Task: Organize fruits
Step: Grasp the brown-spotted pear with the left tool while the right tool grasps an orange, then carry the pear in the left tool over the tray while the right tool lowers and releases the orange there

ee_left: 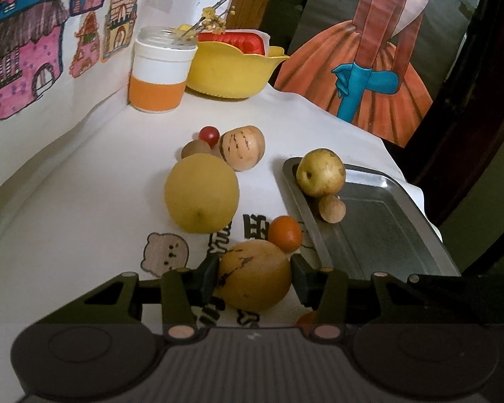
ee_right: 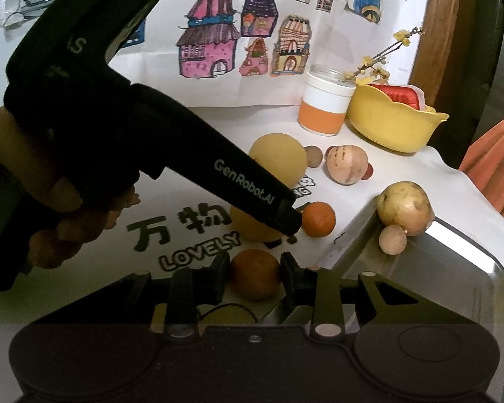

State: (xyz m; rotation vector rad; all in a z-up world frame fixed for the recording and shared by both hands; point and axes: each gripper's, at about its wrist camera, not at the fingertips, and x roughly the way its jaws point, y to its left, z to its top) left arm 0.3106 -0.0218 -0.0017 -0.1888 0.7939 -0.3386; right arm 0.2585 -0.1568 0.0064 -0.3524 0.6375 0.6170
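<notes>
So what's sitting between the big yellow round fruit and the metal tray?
In the left wrist view, bare white tablecloth separates the big yellow round fruit from the metal tray.

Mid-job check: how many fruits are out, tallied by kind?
Small round orange citrus fruits: 2
Tan dark-streaked oval melons: 2
Small brown round fruits: 2
Large yellow round fruit: 1
Yellow-green speckled pear: 1
Small red round fruit: 1
Total: 9
</notes>
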